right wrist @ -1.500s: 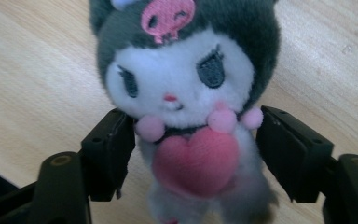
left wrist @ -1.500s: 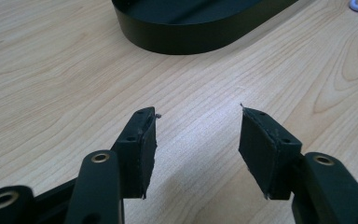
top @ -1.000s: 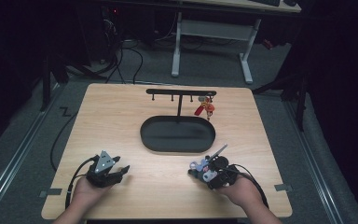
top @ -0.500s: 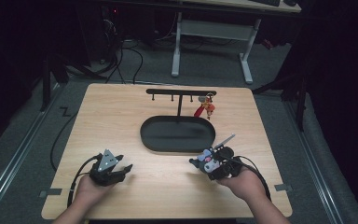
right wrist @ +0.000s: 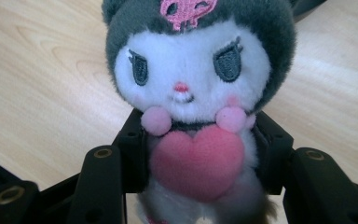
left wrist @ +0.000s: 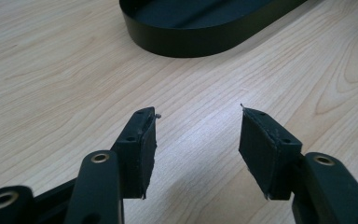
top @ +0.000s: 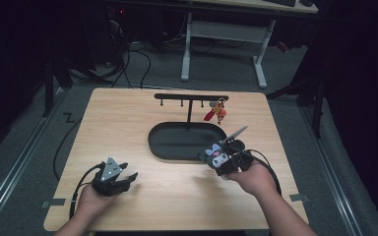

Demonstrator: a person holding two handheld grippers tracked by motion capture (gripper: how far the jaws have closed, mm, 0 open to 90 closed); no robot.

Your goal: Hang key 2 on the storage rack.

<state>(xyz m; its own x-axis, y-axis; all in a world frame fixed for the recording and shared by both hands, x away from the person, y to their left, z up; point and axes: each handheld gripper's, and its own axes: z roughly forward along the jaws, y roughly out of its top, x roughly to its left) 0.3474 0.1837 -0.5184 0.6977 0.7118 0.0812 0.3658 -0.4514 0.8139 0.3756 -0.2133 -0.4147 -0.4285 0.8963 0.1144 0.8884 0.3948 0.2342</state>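
A small plush toy [right wrist: 193, 93] with a grey hood, white face and pink heart sits between the jaws of my right gripper [top: 215, 160], which is shut on its body. In the high view the plush toy [top: 214, 156] is held at the front right edge of the black oval tray [top: 160, 142]. My left gripper [top: 123, 178] rests near the table's front left, open, with bare wood between its fingers [left wrist: 140, 149]. The black oval tray [left wrist: 191, 42] lies ahead of it. A black rack [top: 191, 97] stands behind the tray with a red keychain [top: 215, 112] hanging from a hook.
The wooden table [top: 128, 118] has open surface left of the tray and along the front. Cables [top: 61, 147] trail off the left edge. A white desk frame [top: 221, 34] stands on the floor beyond the table.
My right gripper has carried the plush toy up and slightly right, closer to the tray's front right edge. The left gripper has stayed in place.
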